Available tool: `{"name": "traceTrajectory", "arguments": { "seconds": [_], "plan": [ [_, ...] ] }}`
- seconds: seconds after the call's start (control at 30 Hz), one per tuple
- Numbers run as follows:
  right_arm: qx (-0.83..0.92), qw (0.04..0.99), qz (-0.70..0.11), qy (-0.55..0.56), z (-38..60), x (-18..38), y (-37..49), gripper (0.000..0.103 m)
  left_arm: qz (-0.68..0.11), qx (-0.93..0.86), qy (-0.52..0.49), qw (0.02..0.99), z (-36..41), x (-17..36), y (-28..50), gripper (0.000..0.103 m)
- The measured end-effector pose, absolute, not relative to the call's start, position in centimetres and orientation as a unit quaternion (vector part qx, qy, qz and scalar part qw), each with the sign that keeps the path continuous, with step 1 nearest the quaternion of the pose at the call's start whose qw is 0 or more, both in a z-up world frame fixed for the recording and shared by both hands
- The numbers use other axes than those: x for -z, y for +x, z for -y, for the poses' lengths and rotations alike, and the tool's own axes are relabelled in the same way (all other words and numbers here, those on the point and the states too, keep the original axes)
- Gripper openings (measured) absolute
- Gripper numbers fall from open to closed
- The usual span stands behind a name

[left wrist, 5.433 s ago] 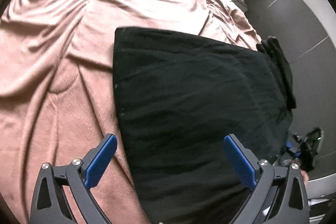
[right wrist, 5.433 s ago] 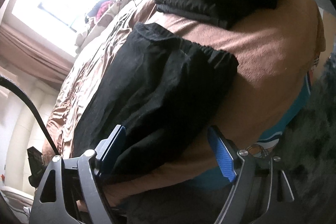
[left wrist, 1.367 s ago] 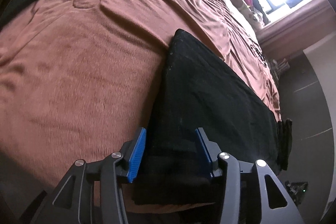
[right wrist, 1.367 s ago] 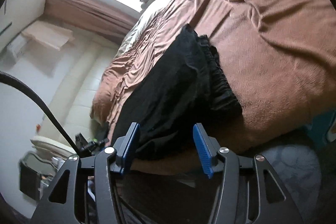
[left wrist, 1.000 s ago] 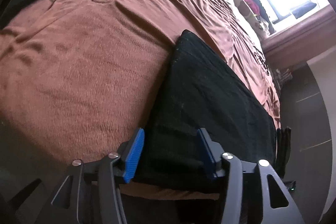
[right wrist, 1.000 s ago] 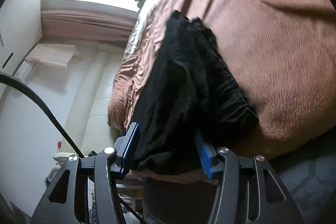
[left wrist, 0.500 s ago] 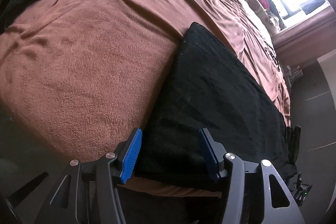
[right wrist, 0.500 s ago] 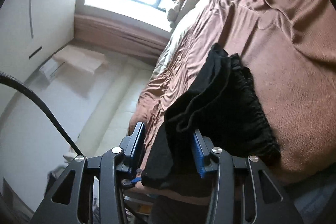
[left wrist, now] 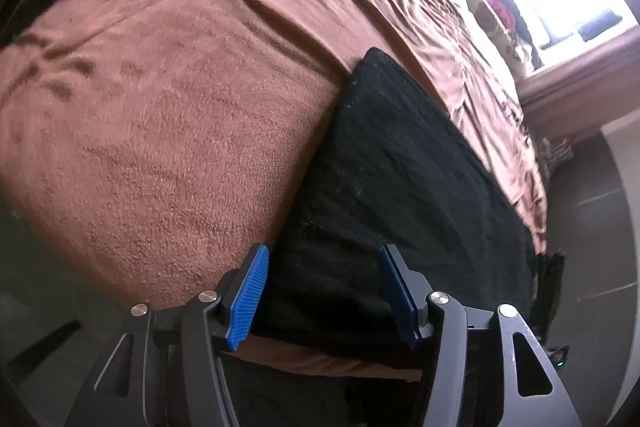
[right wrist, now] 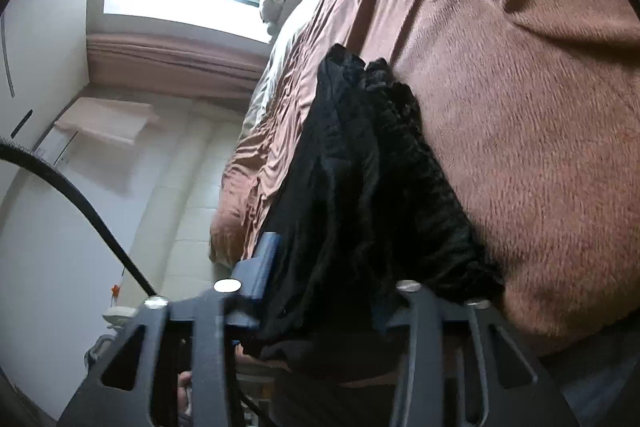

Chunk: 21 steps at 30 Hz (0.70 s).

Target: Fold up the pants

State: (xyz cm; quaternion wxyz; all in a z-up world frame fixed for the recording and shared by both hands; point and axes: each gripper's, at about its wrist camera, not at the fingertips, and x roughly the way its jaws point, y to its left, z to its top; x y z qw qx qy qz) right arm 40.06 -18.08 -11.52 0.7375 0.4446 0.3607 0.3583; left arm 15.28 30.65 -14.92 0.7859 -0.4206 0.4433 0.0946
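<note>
A: Pants (left wrist: 400,187), black, lie flat along the near edge of a bed covered by a brown blanket (left wrist: 160,107).

B: And the tools?

A: The left tool (left wrist: 324,291) is partly open and opening, its blue pads straddling the hem without pressing. The right tool (right wrist: 320,291) is closing on the gathered waistband, cloth bunched between its jaws.

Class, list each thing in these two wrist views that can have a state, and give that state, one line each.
black pants: lying on the blanket, waistband end bunched and gripped.
left gripper: jaws opening, pants edge between them, pads apart from cloth.
right gripper: jaws closing on the bunched pants.
brown blanket: spread over the bed, wrinkled.
</note>
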Motion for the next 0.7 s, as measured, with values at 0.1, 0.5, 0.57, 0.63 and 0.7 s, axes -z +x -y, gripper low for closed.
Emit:
{"name": "traceTrajectory", "arguments": {
  "seconds": [0.1,0.5,0.57,0.63,0.7],
  "plan": [
    [-0.363,0.737,-0.358,0.444,18.0,10.5,40.2,0.008,-0.416,-0.089,-0.474,0.771,-31.5,15.5,14.4,0.063],
    [-0.383,0.729,-0.345,0.451,18.9,8.6,38.3,0.006,-0.382,-0.079,-0.520,0.760,-31.3,15.7,11.6,0.063],
    [-0.375,0.732,-0.351,0.448,19.3,9.1,37.8,0.006,-0.377,-0.078,-0.522,0.761,-31.2,15.8,11.3,0.063],
    [-0.368,0.736,-0.360,0.439,19.8,9.5,37.4,0.006,-0.373,-0.078,-0.522,0.763,-31.0,15.9,11.1,0.063],
    [-0.352,0.736,-0.378,0.437,20.4,10.7,37.2,0.006,-0.371,-0.077,-0.522,0.764,-30.8,16.0,11.2,0.063]
  ]
}}
